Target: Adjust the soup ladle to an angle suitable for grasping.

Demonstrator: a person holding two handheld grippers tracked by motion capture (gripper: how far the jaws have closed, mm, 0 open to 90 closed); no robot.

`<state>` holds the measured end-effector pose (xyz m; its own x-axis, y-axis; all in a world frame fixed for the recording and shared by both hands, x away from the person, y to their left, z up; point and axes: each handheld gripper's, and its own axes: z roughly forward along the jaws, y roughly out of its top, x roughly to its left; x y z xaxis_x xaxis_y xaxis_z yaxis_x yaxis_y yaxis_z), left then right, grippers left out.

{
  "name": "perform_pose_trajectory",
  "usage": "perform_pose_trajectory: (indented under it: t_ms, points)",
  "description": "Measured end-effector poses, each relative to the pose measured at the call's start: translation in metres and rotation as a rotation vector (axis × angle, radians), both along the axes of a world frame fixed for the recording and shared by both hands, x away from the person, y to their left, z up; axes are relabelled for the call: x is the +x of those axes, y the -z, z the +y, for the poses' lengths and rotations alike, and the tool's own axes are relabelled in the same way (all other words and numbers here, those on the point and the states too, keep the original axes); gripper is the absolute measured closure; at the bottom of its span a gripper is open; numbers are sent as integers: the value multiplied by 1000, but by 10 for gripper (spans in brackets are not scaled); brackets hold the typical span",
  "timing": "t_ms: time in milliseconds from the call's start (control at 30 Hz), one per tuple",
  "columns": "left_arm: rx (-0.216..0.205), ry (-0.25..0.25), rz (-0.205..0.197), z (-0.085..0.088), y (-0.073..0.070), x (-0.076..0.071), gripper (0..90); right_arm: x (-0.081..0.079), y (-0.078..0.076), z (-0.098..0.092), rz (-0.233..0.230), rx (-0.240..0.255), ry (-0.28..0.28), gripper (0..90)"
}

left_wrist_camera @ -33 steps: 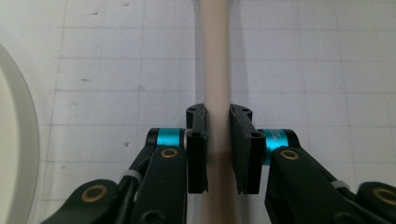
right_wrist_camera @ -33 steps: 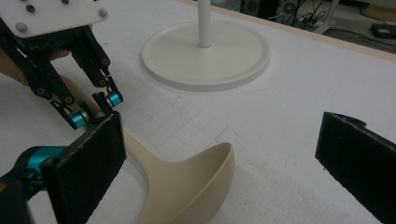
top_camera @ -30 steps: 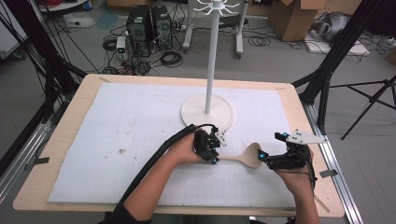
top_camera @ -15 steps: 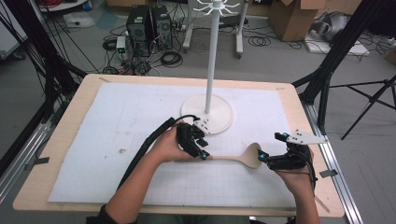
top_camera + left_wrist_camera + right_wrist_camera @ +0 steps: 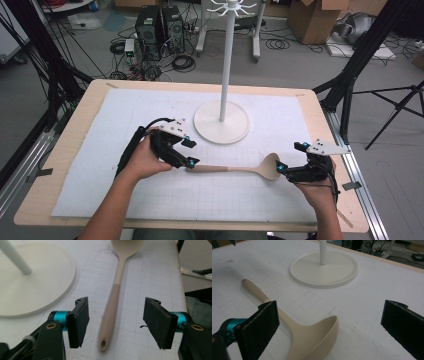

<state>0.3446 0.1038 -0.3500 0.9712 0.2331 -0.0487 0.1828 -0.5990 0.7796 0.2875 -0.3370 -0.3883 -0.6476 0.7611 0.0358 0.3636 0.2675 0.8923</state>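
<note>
My left claw (image 5: 190, 152) has let go of the ladle (image 5: 240, 168): its jaws have just been opening and now stand clear on either side of the handle. I've drawn that hand back leftward, off the handle's end.

Nothing readable anywhere here, honestly. No labels, brand names, numbers or signs that I can make out on anything on the table or on the gear and boxes behind it. The white mat (image 5: 150, 120) just has a faint printed grid, with no figures on it.
</note>
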Motion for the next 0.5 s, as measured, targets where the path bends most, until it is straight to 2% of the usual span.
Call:
perform_pose_trajectory:
  t_ms: [200, 367, 500]
  points:
    - [-49, -73, -2, 31, 5, -4, 336, 1, 0, 0, -4, -6, 1, 2]
    - [-75, -105, -12, 50, 10, -9, 321, 0, 0, -1, -2, -6, 1, 2]
    - [-105, -128, -37, 65, 9, -14, 298, 1, 0, 0, -6, -11, 0, 2]
